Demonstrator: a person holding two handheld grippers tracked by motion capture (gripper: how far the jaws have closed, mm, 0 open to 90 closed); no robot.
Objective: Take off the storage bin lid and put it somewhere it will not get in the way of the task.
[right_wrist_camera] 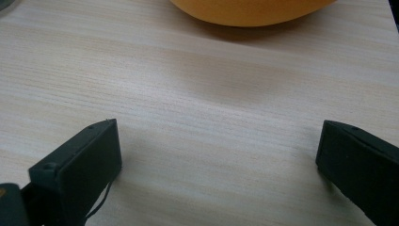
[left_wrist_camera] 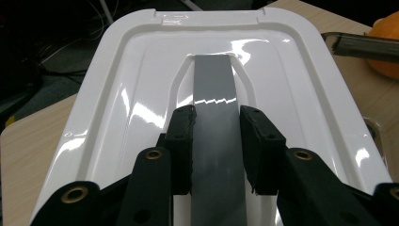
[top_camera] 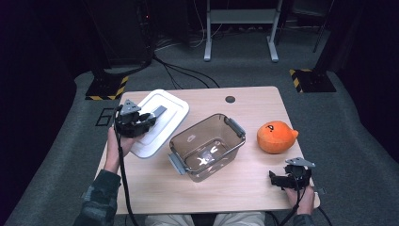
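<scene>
A white plastic lid [top_camera: 171, 107] [left_wrist_camera: 141, 70] lies at the table's left, with a grey handle strip [left_wrist_camera: 214, 80] down its middle. My left gripper [top_camera: 151, 116] [left_wrist_camera: 216, 120] is shut on that strip, one jaw pressed against each side. In the middle stands a clear brownish tub [top_camera: 202, 124] with grey end handles, nothing inside it. An orange plush toy [top_camera: 275, 136] [right_wrist_camera: 249, 9] rests to the right of the tub. My right gripper [top_camera: 278, 179] [right_wrist_camera: 216, 141] hovers low over bare wood in front of the toy, jaws wide apart, nothing between them.
The wooden table [top_camera: 254, 101] has a round cable hole [top_camera: 230, 99] near its far edge. One grey tub handle [left_wrist_camera: 362, 44] shows beyond the lid's right rim. Dark floor with cables and a desk frame lies behind the table.
</scene>
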